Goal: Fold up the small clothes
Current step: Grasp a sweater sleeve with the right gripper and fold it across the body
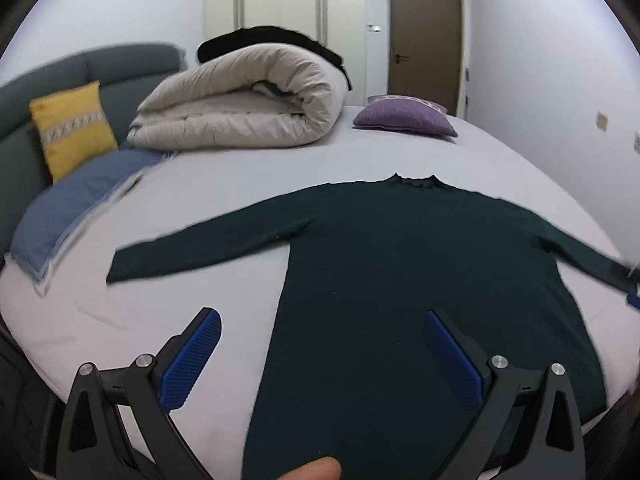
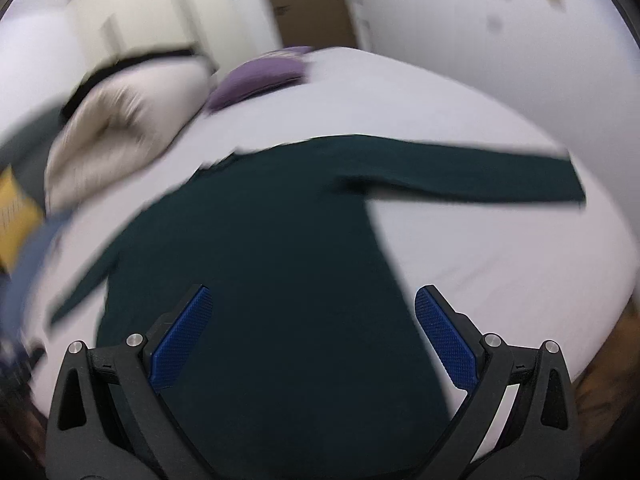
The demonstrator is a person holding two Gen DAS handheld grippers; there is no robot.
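Observation:
A dark green long-sleeved top (image 1: 400,264) lies flat on the white bed (image 1: 208,200), sleeves spread to both sides, collar at the far end. My left gripper (image 1: 322,320) is open and empty, held above the garment's lower left part. In the blurred right wrist view the same top (image 2: 280,248) fills the middle, one sleeve (image 2: 480,178) stretching right. My right gripper (image 2: 314,300) is open and empty above the top's lower body. Its blue tip also shows at the right edge of the left wrist view (image 1: 634,300).
A rolled beige duvet (image 1: 244,100) with a black item (image 1: 268,38) on top lies at the back of the bed. A purple cushion (image 1: 406,120), a blue pillow (image 1: 76,208) and a yellow cushion (image 1: 72,128) against a grey headboard (image 1: 120,64) surround it. A door (image 1: 424,36) stands behind.

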